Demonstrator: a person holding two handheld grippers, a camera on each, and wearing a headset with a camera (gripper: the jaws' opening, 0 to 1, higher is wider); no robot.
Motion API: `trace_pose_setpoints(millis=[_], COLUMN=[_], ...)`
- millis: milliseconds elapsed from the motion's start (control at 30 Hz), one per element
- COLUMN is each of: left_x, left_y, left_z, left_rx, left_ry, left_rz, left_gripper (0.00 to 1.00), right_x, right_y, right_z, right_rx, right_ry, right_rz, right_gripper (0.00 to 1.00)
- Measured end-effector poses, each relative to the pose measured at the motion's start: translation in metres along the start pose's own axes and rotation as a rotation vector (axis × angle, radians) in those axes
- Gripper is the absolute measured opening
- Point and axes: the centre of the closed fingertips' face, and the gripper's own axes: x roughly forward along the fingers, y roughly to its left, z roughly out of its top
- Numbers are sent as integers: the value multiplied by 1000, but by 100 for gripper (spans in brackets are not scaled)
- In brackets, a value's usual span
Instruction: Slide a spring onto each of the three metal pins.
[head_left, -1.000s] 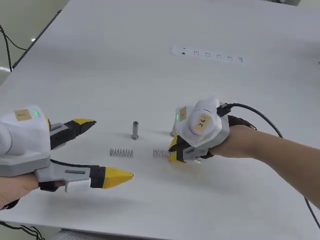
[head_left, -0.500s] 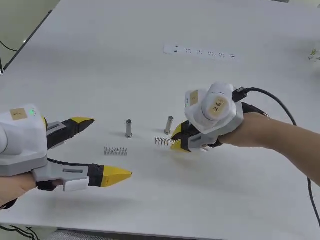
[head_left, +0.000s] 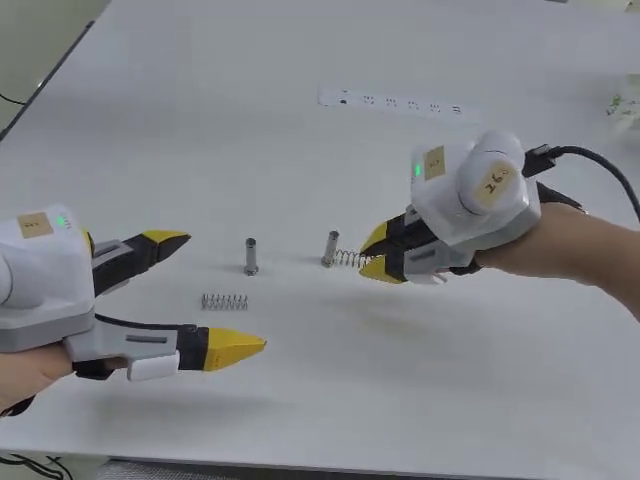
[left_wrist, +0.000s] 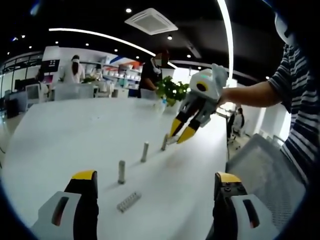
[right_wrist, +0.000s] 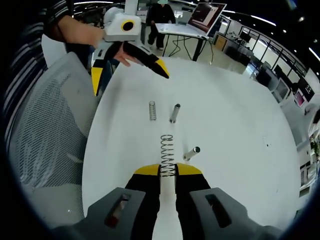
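My right gripper (head_left: 375, 256) is shut on one end of a spring (head_left: 347, 259), which sticks out level toward a metal pin (head_left: 330, 249). The spring's free end lies close beside that pin's top. A second pin (head_left: 251, 256) stands upright to its left. The left gripper view shows three upright pins in a row (left_wrist: 121, 171), (left_wrist: 144, 151), (left_wrist: 164, 142). A loose spring (head_left: 224, 301) lies flat on the table. My left gripper (head_left: 205, 293) hovers wide open near it, holding nothing. In the right gripper view the held spring (right_wrist: 167, 155) points past a pin (right_wrist: 191, 153).
The white table (head_left: 300, 150) stretches far back, with a white power strip (head_left: 400, 103) lying on it. A cable trails from the right gripper. An office with people and desks shows behind in the left gripper view.
My right gripper has lifted the spring off the table and carried it right and up, so its free end is now beside a pin. The left gripper has held still.
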Motion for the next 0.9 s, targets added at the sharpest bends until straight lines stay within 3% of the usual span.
trace_pose_setpoints(millis=[200,400,700,900], left_x=[2,8,17,28], left_y=[-3,-9,-12,-24], left_z=[10,18,30,32], left_rx=[22,50,94,130], left_ry=[-21,-38,-61,-58], left_rz=[-8,-29,-26,-67], left_gripper=[89,84,81,75], right_x=[-6,-6,-6,-2], right_y=[9,20,22,24], right_z=[1,6,3,-3], right_rx=[-9,-64,-62,-49], right_ry=[-5,3,13,21], right_rz=[9,11,10,13], right_gripper=[8,8,8,8])
